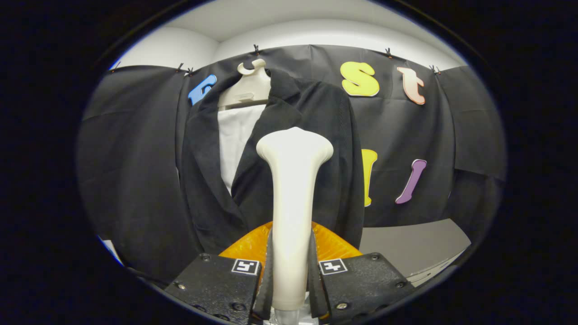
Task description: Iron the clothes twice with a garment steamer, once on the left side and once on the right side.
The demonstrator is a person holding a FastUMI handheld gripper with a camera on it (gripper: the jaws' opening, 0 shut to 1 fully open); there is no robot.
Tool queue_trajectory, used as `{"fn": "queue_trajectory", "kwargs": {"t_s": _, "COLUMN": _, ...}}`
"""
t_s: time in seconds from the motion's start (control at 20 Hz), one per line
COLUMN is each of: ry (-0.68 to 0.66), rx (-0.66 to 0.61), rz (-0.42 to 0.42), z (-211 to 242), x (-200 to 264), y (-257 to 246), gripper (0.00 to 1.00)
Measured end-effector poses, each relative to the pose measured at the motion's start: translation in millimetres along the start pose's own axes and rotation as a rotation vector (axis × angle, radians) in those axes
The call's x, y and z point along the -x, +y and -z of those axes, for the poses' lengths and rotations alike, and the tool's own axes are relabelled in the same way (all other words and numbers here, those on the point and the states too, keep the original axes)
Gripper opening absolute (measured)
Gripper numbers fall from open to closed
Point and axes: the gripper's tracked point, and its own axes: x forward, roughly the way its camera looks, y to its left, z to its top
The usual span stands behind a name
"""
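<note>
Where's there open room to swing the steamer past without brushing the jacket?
Open room lies beside the black jacket, along the bare black cloth wall and over the grey floor. It is crowded straight ahead: the tool is shut on the white garment steamer, whose head faces the jacket.

Hidden or cut off, as we log it:
- garment steamer (292, 198): handle base hidden between the gripper (291, 289) fingers; front face turned away.
- jacket (289, 158): lower hem behind the steamer.
- hanger (248, 85): right arm under the collar.
- orange object (336, 246): we cannot identify it.
</note>
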Motion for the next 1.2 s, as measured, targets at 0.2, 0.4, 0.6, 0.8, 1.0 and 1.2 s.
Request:
{"fn": "queue_trajectory", "kwargs": {"t_s": 0.2, "ry": 0.042, "rx": 0.006, "rz": 0.002, "z": 27.3, "x": 1.7, "y": -1.7, "gripper": 0.35}}
{"fn": "queue_trajectory", "kwargs": {"t_s": 0.4, "ry": 0.077, "rx": 0.011, "rz": -0.001, "z": 50.6, "x": 2.5, "y": 2.3, "gripper": 0.35}}
{"fn": "queue_trajectory", "kwargs": {"t_s": 0.6, "ry": 0.116, "rx": 0.023, "rz": -0.010, "z": 77.6, "x": 1.5, "y": 9.3, "gripper": 0.35}}
{"fn": "queue_trajectory", "kwargs": {"t_s": 0.8, "ry": 0.155, "rx": 0.024, "rz": -0.020, "z": 102.9, "x": 1.9, "y": 16.7, "gripper": 0.35}}
{"fn": "queue_trajectory", "kwargs": {"t_s": 1.0, "ry": 0.191, "rx": 0.032, "rz": -0.021, "z": 129.3, "x": 1.6, "y": 14.7, "gripper": 0.35}}
{"fn": "queue_trajectory", "kwargs": {"t_s": 1.2, "ry": 0.219, "rx": 0.032, "rz": -0.028, "z": 149.5, "x": 2.6, "y": 19.4, "gripper": 0.35}}
